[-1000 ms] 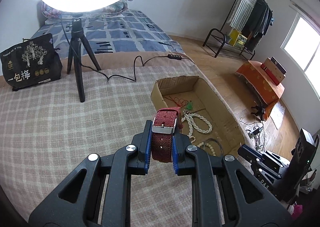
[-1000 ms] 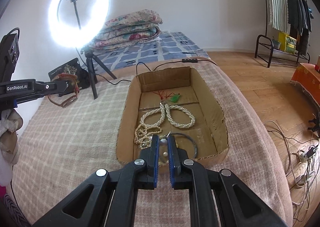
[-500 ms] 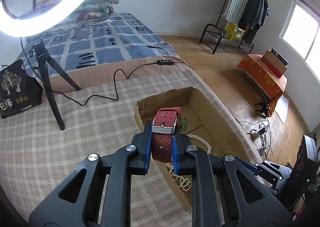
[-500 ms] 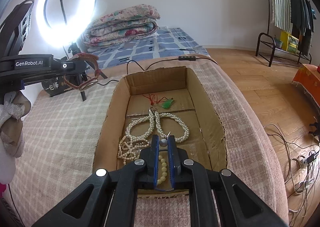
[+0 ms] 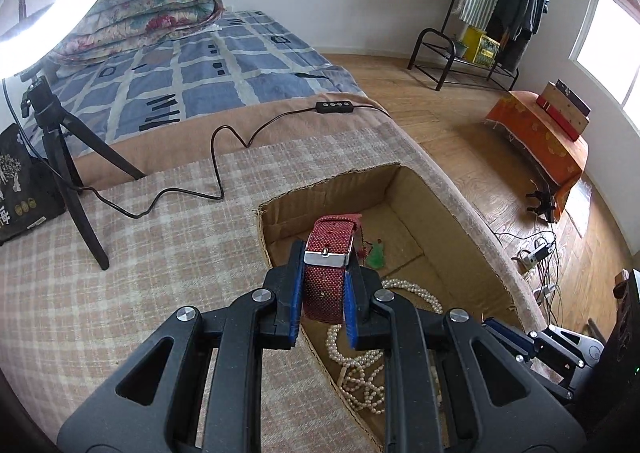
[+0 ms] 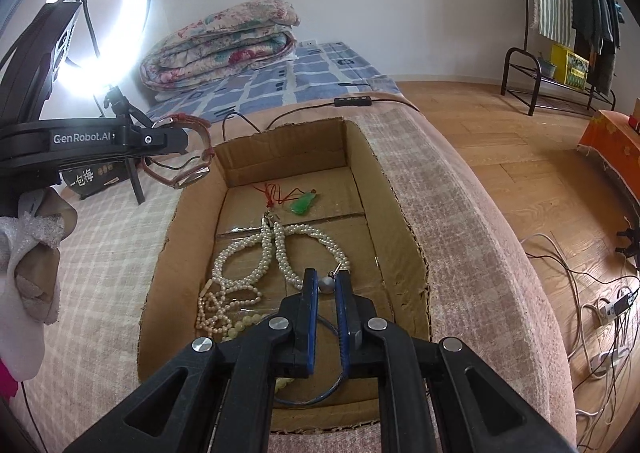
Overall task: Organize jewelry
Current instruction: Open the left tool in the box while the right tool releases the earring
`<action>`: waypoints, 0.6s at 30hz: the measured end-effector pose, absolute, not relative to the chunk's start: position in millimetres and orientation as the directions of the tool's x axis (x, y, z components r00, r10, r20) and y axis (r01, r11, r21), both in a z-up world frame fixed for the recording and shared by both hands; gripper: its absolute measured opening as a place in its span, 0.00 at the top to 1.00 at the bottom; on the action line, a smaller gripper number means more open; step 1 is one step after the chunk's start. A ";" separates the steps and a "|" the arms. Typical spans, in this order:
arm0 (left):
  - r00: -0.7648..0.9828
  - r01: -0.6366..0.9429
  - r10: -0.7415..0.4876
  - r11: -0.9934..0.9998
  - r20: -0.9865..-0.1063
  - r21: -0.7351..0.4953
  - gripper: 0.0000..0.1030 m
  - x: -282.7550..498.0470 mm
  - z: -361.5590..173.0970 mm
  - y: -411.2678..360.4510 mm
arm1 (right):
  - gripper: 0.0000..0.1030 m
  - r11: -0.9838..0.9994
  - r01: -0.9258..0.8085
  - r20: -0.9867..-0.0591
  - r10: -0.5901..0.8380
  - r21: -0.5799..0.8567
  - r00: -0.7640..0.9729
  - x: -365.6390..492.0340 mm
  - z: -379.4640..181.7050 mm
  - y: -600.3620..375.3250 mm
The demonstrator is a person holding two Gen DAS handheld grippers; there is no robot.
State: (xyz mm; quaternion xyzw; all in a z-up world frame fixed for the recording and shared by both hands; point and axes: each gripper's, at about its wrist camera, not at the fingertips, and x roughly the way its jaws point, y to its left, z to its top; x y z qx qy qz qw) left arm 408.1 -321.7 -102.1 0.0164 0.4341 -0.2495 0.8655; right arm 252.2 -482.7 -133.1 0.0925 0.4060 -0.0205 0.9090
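My left gripper (image 5: 323, 259) is shut on a red woven watch strap (image 5: 329, 253) with a steel buckle and holds it above the left wall of an open cardboard box (image 5: 472, 249). In the right wrist view the strap (image 6: 180, 157) hangs from the left gripper over the box's far left corner. My right gripper (image 6: 326, 283) is shut on a small grey bead pendant (image 6: 325, 285) over the box (image 6: 404, 237). Inside lie white pearl necklaces (image 6: 256, 265), a green pendant on red cord (image 6: 304, 204), yellowish beads (image 6: 244, 323) and a thin dark ring (image 6: 320, 393).
The box sits on a checked blanket (image 5: 120, 293) on a bed. A ring light on a tripod (image 5: 60, 149) and its cable (image 5: 216, 177) stand at the left, with a black bag (image 5: 20, 189) beside it. Folded quilts (image 6: 224, 49) lie behind. The bed edge drops to wood floor at the right.
My left gripper has carried the strap right, toward and over the box's left wall. My right gripper has moved forward over the box, still holding the bead pendant.
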 end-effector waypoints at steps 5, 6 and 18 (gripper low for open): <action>0.497 0.445 -0.411 0.877 -0.764 -0.182 0.85 411.0 -104.8 -324.2 | 0.93 0.983 0.104 -0.747 0.043 0.148 0.664 255.6 -134.8 -480.0; 0.498 0.445 -0.410 0.877 -0.765 -0.180 0.85 411.4 -105.0 -324.5 | 0.93 0.984 0.101 -0.747 0.044 0.147 0.664 255.9 -134.7 -479.5; 0.555 0.476 -0.405 0.871 -0.727 -0.122 0.56 401.8 -90.9 -330.9 | 0.64 0.991 0.081 -0.737 0.026 0.109 0.676 254.2 -128.2 -469.2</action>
